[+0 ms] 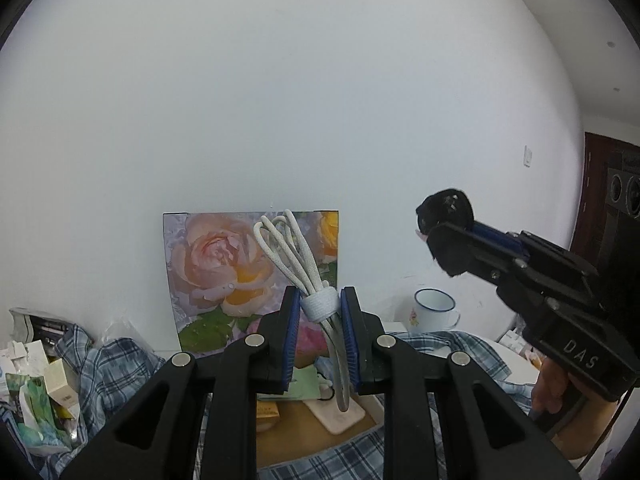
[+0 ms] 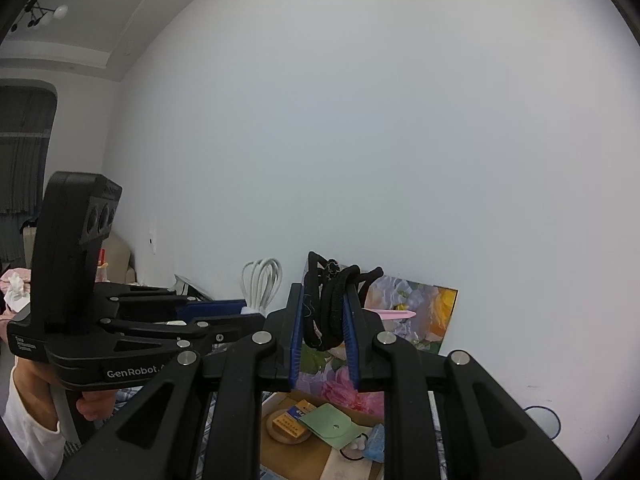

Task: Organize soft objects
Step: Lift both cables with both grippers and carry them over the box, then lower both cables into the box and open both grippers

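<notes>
A coiled white cable (image 1: 294, 256) bound by a white strap is clamped between the blue pads of my left gripper (image 1: 320, 308), its loops standing up and its ends hanging down toward the box. My right gripper (image 2: 323, 312) is shut on a bundle of black hair ties (image 2: 328, 300), held up in front of the wall. In the left wrist view the right gripper (image 1: 444, 236) shows at the right with the black bundle (image 1: 444, 208) at its tip. In the right wrist view the left gripper (image 2: 240, 312) shows at the left with the white cable (image 2: 262, 280).
A flower-printed box (image 1: 208, 264) stands open below, holding a green pouch (image 2: 330, 424), a yellow packet (image 2: 290, 420) on a round wooden coaster, a blue item and a pale card. Plaid cloth (image 1: 116, 368) covers the table. A white enamel mug (image 1: 434, 308) sits right; clutter (image 1: 36, 392) lies left.
</notes>
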Demonstrator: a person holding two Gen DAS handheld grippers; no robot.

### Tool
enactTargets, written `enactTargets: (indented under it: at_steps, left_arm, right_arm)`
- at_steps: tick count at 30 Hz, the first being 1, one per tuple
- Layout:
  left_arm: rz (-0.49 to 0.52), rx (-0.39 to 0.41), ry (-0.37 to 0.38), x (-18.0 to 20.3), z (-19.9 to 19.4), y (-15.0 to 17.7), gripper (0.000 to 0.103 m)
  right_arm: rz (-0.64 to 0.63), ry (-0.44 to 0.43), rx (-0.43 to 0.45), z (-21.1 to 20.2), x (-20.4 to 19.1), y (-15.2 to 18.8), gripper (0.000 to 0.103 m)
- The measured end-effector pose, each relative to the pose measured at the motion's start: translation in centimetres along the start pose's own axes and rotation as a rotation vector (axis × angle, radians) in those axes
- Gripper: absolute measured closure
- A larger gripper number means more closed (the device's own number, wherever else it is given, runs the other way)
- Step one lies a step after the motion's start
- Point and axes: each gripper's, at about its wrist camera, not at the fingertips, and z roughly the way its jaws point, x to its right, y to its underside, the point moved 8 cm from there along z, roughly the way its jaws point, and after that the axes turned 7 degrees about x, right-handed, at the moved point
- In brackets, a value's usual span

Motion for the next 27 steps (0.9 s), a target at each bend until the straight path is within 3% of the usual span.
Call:
enactTargets:
  at_steps: [6,17,27]
  left_arm:
    - [-0.001,-0.026,-0.006,-0.8,2.1,1.3,0.081]
    - [-0.039,-0.151,-0.017,-2.6,6.3,6.7,0.081]
    - [-0.055,-0.22,-0.031,-3.8,7.7,9.2,0.081]
  right_arm:
    - [0.03,-0.009,-0.06,2.4,1.0,2.8,0.086]
    - [0.086,-0.041,-0.175,5.8,1.8,7.7,0.086]
    - [0.134,-0.075,-0.295,8.7,2.4,12.8,0.086]
